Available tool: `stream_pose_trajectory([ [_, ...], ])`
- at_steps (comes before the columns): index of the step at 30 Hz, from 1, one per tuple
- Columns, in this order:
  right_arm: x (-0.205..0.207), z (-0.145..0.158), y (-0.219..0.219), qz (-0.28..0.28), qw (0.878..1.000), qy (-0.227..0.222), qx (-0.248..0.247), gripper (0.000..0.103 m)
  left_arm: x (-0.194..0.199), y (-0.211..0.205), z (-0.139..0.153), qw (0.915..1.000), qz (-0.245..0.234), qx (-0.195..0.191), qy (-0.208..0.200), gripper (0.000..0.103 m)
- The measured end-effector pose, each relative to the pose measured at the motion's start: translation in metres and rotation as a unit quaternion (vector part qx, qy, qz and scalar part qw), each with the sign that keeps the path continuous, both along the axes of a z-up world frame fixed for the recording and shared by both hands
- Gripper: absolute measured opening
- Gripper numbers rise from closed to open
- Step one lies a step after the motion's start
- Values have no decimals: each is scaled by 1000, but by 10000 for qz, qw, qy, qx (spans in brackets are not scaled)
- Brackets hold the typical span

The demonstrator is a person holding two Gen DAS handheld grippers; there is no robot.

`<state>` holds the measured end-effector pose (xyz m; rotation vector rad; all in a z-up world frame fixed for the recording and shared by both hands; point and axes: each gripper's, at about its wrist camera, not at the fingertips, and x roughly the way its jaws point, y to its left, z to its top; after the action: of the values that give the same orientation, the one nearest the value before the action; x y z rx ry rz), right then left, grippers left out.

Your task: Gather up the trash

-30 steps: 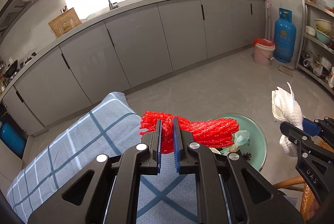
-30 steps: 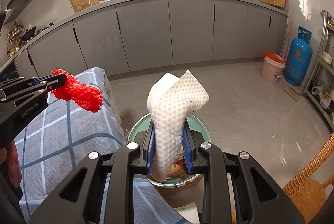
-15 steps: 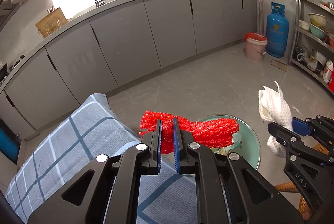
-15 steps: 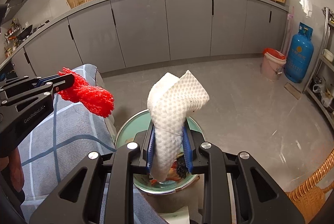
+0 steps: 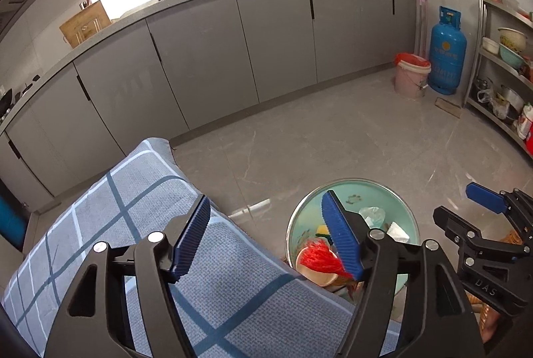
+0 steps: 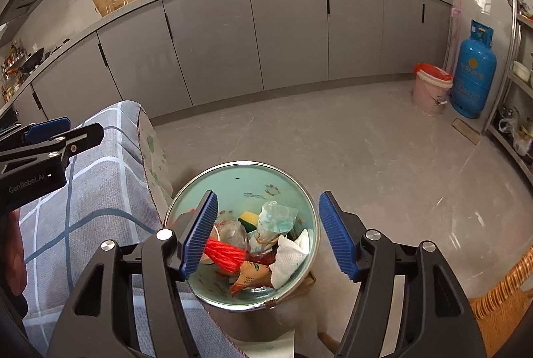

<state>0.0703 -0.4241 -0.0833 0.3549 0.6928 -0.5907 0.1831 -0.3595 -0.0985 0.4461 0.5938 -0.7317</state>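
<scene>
Trash fills the pale green bin [image 6: 241,188] on the floor just beside the desk [image 6: 100,208], which is covered by a grey cloth with blue and white checks. Going from left to right inside the bin: a bunch of red netting [image 6: 224,254] lies against the near-left wall, a crumpled clear plastic bag [image 6: 233,233] sits behind it, a small yellow sponge [image 6: 248,218] and a bluish-clear wrapper [image 6: 276,218] lie near the middle, a printed paper carton [image 6: 250,274] lies at the front, and a white embossed paper towel [image 6: 288,258] rests against the right side.

The left gripper [image 5: 266,236] hangs over the desk's edge with its blue-padded fingers [image 5: 191,238] spread wide and nothing between them; the left finger is over the cloth, the right one over the bin's rim. From this view the red netting [image 5: 319,258] shows just beside and below the right finger, down in the bin [image 5: 399,201], not touching it as far as I can tell.

The right gripper [image 6: 266,234] hovers straight above the bin, fingers [image 6: 336,236] equally wide apart and holding nothing. The whole heap of trash lies below the gap between them, the netting nearest the left pad, the paper towel nearer the right.
</scene>
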Motion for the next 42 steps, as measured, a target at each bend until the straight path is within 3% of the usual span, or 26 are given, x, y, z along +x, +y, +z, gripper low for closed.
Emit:
stream_pose_trajectory([
  [4, -15, 18, 13, -41, 9999, -134, -85, 67, -9, 18, 16, 9998, 46, -192, -54, 77],
  [19, -30, 82, 75, 238, 9972, -525, -485, 75, -29, 93, 66, 9970, 291, -667, -261, 79],
  [39, -33, 102, 98, 373, 9952, -600, -682, 76, -35, 124, 84, 9945, 418, -902, -335, 79],
  [42, -33, 104, 99, 369, 9950, -612, -701, 76, -34, 123, 84, 9941, 439, -914, -372, 85],
])
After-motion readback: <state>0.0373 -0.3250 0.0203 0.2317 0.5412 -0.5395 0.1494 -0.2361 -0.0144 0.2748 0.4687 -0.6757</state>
